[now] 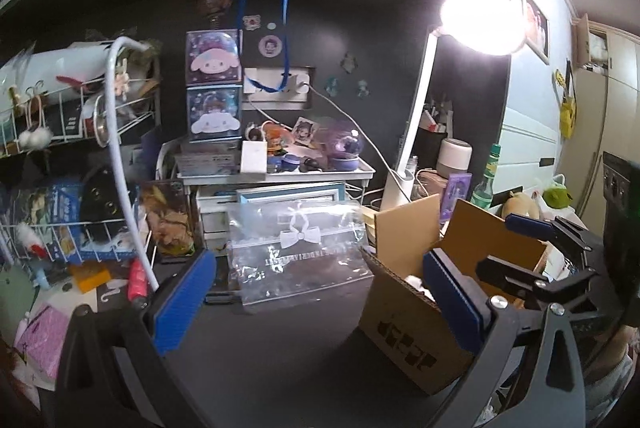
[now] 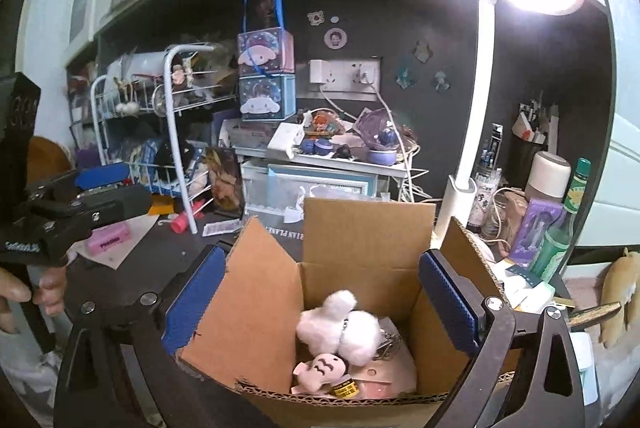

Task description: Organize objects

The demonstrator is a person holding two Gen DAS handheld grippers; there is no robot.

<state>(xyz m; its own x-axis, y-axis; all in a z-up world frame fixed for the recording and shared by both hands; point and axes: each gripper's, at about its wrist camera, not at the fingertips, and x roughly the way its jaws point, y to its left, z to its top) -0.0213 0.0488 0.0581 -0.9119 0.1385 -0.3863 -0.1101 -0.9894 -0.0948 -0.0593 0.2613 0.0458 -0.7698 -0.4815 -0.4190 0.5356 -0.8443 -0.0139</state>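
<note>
An open cardboard box (image 2: pixel 256 312) stands on the dark desk; it also shows in the left wrist view (image 1: pixel 400 320) at the right. Inside lie a white plush (image 2: pixel 344 324), a small pink plush fish (image 2: pixel 320 370) and small trinkets. My right gripper (image 2: pixel 320 304) is open and empty, its fingers straddling the box from above. My left gripper (image 1: pixel 320 302) is open and empty above the desk, left of the box, facing a clear zip bag with a white bow (image 1: pixel 300 252). The right gripper also shows in the left wrist view (image 1: pixel 532 248), over the box.
A white wire rack (image 1: pixel 80 163) full of items stands at left. A white tray shelf (image 1: pixel 280 171) with figurines and stacked character boxes (image 1: pixel 214 83) stands behind. A lit desk lamp (image 1: pixel 480 15), a green bottle (image 2: pixel 560 236) and a pink box (image 2: pixel 108 236) are nearby.
</note>
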